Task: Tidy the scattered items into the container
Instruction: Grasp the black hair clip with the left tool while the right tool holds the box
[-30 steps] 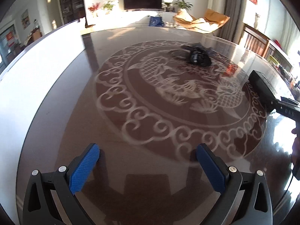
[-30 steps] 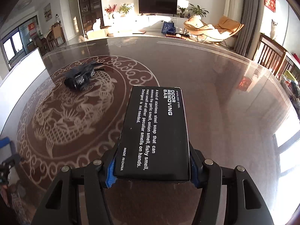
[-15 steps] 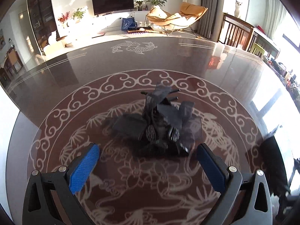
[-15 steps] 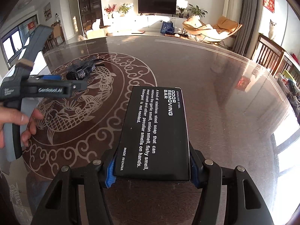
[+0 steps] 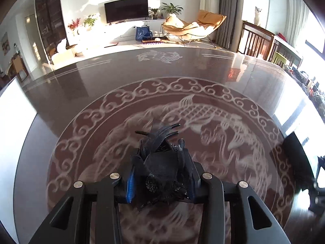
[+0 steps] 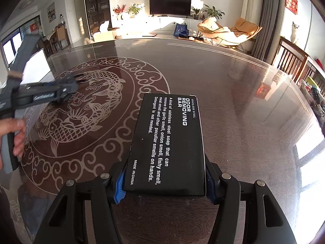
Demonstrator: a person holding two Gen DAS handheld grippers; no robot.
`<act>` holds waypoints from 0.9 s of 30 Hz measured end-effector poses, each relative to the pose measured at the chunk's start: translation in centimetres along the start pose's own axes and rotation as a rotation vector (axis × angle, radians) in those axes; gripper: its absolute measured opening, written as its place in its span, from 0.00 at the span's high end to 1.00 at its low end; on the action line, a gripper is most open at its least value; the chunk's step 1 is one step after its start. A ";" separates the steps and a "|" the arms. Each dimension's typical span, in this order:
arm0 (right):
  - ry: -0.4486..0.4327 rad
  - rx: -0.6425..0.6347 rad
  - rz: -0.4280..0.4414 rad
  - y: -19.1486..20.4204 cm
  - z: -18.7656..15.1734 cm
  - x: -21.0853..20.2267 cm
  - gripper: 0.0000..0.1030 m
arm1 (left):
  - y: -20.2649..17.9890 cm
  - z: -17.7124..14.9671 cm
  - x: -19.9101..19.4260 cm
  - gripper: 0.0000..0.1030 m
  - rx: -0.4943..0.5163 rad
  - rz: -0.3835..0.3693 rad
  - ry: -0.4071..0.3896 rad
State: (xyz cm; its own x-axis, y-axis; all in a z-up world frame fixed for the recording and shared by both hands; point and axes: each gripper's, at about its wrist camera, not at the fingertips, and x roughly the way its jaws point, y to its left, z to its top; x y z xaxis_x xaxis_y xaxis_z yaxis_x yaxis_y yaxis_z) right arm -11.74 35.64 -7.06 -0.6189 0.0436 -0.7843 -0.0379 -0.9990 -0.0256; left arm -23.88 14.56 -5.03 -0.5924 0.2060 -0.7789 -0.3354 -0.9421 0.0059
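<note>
The black feathered hair clip (image 5: 160, 162) sits between the blue pads of the left gripper (image 5: 160, 174), low over the koi-and-cloud medallion of the dark glossy table (image 5: 182, 77). Those jaws are closing, with the clip's soft bulk already squeezed between them. Its curved black prongs stick out past the fingertips, pointing away from the camera toward the far table edge; the long axis runs roughly along the gripper's own line, fingers to prong tips.

The risk seems to lie in what the pads have caught. If they grip mostly feathers and trim and not the hard body, the clip could sag, twist or slide out once lifted — and the polished tabletop would let it skid away. The left view is blurred, so how firm the hold is cannot be told.

The right gripper (image 6: 164, 185) is clamped on the short end of a black box printed "ODOR REMOVING BAR" (image 6: 168, 138); the box's long axis projects forward over the table, text side up. Held only at one end, it could pivot downward if jolted.

A white panel (image 6: 36, 67) stands at the table's left edge; whether it is the container cannot be told. The person's hand (image 6: 16, 138) holds the left gripper's handle.
</note>
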 end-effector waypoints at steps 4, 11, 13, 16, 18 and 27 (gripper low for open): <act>-0.011 -0.061 -0.003 1.2 -0.1 -0.3 0.42 | 3.6 -7.1 -5.7 0.62 -0.063 0.053 -0.001; -0.014 -0.067 0.216 9.8 -1.5 -1.6 0.42 | 5.9 -13.7 -10.0 0.63 -0.138 0.066 -0.006; -0.012 -0.102 0.284 13.4 -2.2 -2.2 0.42 | 5.8 -13.7 -10.1 0.62 -0.127 0.075 -0.004; -0.007 -0.201 0.238 18.0 -3.2 -2.6 0.42 | 6.0 -13.4 -10.0 0.50 -0.112 0.049 0.000; -0.009 -0.233 0.175 19.3 -3.4 -2.4 0.31 | 5.8 -13.2 -9.4 0.15 -0.098 0.066 0.028; 0.031 -0.160 0.225 18.7 -3.1 -0.9 0.01 | 6.2 -12.7 -8.4 0.00 -0.150 0.107 0.066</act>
State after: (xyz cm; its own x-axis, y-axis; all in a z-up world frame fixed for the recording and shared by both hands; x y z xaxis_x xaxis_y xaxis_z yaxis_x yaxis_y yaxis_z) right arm -9.47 16.92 -8.78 -0.5734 -0.1774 -0.7999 0.2239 -0.9730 0.0553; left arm -11.69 3.61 -6.41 -0.5681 0.0890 -0.8181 -0.1566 -0.9877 0.0013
